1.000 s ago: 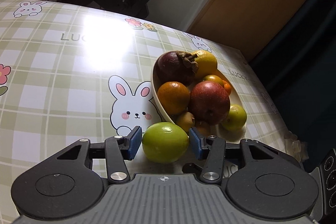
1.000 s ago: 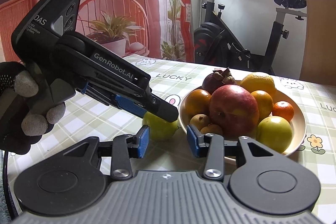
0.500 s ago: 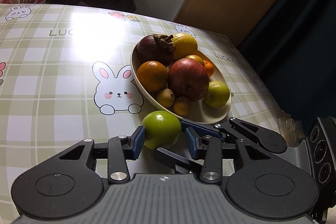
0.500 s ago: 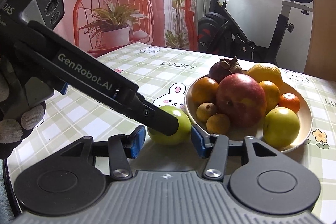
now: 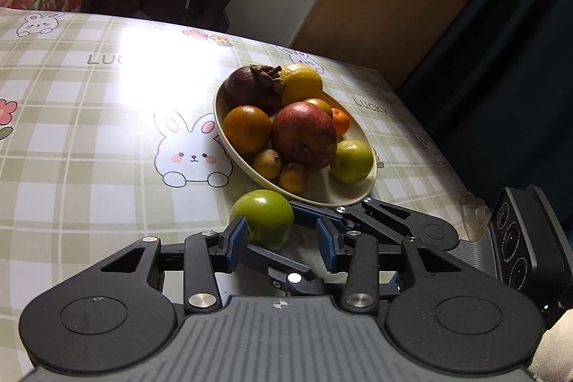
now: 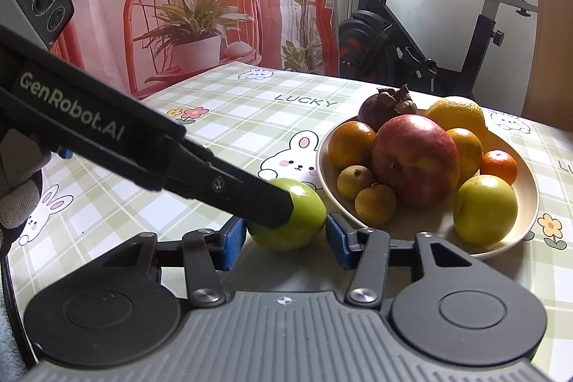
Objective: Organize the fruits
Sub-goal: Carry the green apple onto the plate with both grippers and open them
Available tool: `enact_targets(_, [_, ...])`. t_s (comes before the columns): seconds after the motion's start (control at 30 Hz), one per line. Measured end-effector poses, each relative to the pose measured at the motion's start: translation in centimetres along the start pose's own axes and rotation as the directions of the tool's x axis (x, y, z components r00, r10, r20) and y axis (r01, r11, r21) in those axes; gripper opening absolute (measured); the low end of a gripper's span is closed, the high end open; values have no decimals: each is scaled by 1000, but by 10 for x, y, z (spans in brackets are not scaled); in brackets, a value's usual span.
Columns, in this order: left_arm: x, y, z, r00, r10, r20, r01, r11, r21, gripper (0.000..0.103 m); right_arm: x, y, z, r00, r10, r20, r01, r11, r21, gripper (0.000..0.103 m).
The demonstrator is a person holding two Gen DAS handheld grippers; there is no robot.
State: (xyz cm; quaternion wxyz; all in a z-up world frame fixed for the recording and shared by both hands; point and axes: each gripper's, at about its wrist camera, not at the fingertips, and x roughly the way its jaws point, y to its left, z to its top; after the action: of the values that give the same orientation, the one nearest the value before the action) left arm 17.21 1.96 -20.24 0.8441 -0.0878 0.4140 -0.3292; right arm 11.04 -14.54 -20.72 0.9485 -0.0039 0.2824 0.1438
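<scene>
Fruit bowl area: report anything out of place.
One green fruit sits on the tablecloth just outside the bowl, while the rest are piled inside. Both hand-held grippers, left and right, crowd it, jaws open.

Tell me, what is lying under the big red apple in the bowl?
The red apple rests on two small brown fruits in the bowl. An orange touches it. The bowl's bottom beneath is hidden.

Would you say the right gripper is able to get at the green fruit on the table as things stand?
Probably yes: the green fruit already sits between the open fingers of the right gripper. The left gripper crowds it, with one finger lying across the fruit, so closing may pinch that finger.
</scene>
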Motion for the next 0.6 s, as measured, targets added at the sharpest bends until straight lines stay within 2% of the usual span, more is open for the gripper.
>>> enact_targets(0.1, [-3, 10, 5, 999, 30, 41, -28, 998, -50, 45, 0, 0, 0, 1000, 0, 1, 0, 1000, 1, 52])
enact_targets(0.27, [6, 21, 6, 999, 32, 40, -27, 993, -112, 45, 0, -1, -1, 1000, 6, 1, -6, 1000, 8, 52])
enact_targets(0.47, [15, 17, -3, 999, 2, 44, 4, 992, -127, 46, 1, -5, 0, 1000, 11, -11, -10, 1000, 25, 53])
enact_targets(0.6, [15, 11, -9, 999, 4, 52, 2, 994, -109, 42, -1, -4, 0, 1000, 7, 7, -7, 1000, 22, 51])
